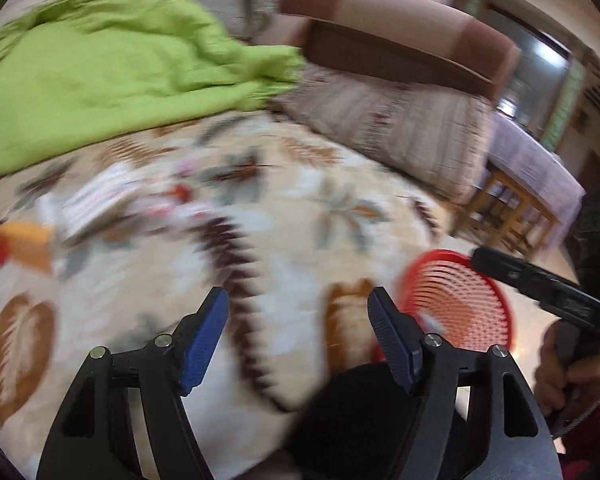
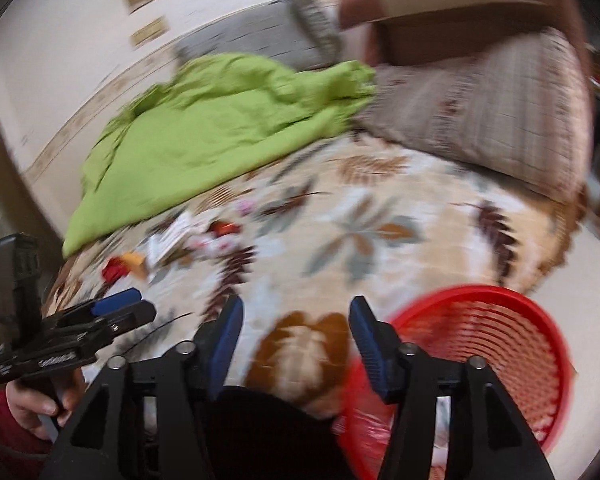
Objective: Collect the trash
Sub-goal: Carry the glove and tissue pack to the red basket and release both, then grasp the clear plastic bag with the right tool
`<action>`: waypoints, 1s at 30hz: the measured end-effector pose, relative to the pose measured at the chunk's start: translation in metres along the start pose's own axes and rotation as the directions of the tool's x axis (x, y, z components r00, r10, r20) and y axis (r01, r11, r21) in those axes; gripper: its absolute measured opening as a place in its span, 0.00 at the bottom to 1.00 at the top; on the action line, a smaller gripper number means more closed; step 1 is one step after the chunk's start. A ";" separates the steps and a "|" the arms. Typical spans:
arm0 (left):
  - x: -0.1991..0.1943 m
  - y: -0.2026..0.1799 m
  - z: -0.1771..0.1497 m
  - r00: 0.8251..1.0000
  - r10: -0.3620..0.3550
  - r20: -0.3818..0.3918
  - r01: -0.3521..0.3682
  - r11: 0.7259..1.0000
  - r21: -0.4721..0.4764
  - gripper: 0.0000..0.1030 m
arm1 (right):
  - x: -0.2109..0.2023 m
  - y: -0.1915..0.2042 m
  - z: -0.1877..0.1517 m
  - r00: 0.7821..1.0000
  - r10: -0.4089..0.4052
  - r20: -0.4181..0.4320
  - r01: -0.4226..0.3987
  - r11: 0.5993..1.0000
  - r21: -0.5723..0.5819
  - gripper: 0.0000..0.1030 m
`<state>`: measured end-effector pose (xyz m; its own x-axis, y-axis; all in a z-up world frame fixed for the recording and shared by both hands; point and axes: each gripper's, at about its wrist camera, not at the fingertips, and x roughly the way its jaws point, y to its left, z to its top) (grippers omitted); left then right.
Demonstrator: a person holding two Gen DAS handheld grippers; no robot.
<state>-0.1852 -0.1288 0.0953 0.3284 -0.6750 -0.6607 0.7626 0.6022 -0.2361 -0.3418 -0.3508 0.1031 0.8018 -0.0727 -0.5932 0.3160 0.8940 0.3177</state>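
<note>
Hovering above a leaf-patterned carpet [image 1: 284,216], the left claw [image 1: 298,332] has its blue pads spread apart with nothing between them. The right claw [image 2: 296,336] is likewise spread wide and empty over the same carpet.

Trash location: a scatter of litter [image 2: 188,240] lies on the carpet ahead and to the left of both claws, just beside the lower edge of a green blanket [image 2: 204,128]. It includes white paper or wrapper pieces, a red piece [image 2: 114,271] and an orange piece [image 2: 136,261]. Motion blur prevents finer identification. In the left wrist view the same litter [image 1: 112,208] appears at mid-left, well apart from the claw.

A red mesh basket [image 2: 496,356] stands on the floor at the carpet's edge, near the right claw's right finger. Something pale and pinkish lies inside it; its nature cannot be determined.

A brown sofa [image 1: 400,52] borders the carpet's far side.
</note>
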 end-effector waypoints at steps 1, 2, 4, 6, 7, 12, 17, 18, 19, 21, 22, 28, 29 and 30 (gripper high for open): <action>-0.005 0.017 -0.004 0.999 0.042 0.011 -0.041 0.999 -0.019 0.69 | 0.011 0.015 0.001 1.000 0.021 -0.021 -0.021 0.999 -0.028 0.66; -0.008 0.030 -0.006 0.997 0.078 0.019 -0.078 0.996 -0.031 0.69 | 0.019 0.025 0.001 0.999 0.040 -0.035 -0.042 0.998 -0.045 0.66; -0.014 0.062 -0.010 0.986 0.167 0.024 -0.164 0.983 -0.080 0.69 | 0.039 0.051 0.004 0.995 0.074 -0.069 -0.080 0.993 -0.084 0.66; -0.018 0.088 -0.013 0.980 0.198 0.024 -0.193 0.972 -0.137 0.69 | 0.056 0.071 0.006 0.991 0.084 -0.101 -0.097 0.988 -0.124 0.66; -0.019 0.104 -0.016 0.975 0.220 0.021 -0.213 0.961 -0.176 0.69 | 0.066 0.079 0.008 0.990 0.089 -0.112 -0.104 0.985 -0.138 0.66; -0.023 0.158 -0.028 0.944 0.330 0.016 -0.313 0.910 -0.272 0.69 | 0.128 0.113 0.025 0.977 0.096 -0.189 -0.138 0.964 -0.226 0.66; -0.022 0.190 -0.031 0.933 0.359 0.000 -0.337 0.877 -0.342 0.69 | 0.205 0.120 0.060 0.952 0.098 -0.289 -0.163 0.964 -0.211 0.66; -0.023 0.193 -0.031 0.933 0.360 0.003 -0.335 0.873 -0.355 0.69 | 0.214 0.122 0.065 0.957 0.074 -0.280 -0.143 0.961 -0.236 0.66; -0.024 0.196 -0.031 0.933 0.360 0.004 -0.334 0.870 -0.362 0.69 | 0.225 0.126 0.069 0.961 0.063 -0.269 -0.139 0.953 -0.270 0.66; -0.024 0.199 -0.031 0.933 0.361 0.002 -0.334 0.867 -0.371 0.69 | 0.247 0.134 0.074 0.959 0.016 -0.282 -0.117 0.932 -0.344 0.66; -0.024 0.200 -0.031 0.934 0.357 -0.001 -0.331 0.865 -0.377 0.69 | 0.256 0.138 0.074 0.960 0.001 -0.281 -0.110 0.921 -0.373 0.66; -0.024 0.207 -0.032 0.935 0.353 -0.008 -0.324 0.848 -0.419 0.69 | 0.286 0.153 0.064 0.947 -0.127 -0.296 -0.053 0.846 -0.530 0.52; -0.025 0.208 -0.032 0.935 0.356 -0.009 -0.325 0.844 -0.427 0.69 | 0.282 0.155 0.061 0.948 -0.128 -0.290 -0.049 0.845 -0.533 0.30; -0.025 0.210 -0.031 0.934 0.358 -0.007 -0.325 0.840 -0.434 0.69 | 0.279 0.156 0.060 0.945 -0.114 -0.306 -0.064 0.854 -0.517 0.28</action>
<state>-0.0509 0.0280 0.0402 0.5757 -0.4118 -0.7064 0.2917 0.9105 -0.2930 -0.0386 -0.2582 0.0315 0.5670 -0.0355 -0.8230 -0.0440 0.9963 -0.0732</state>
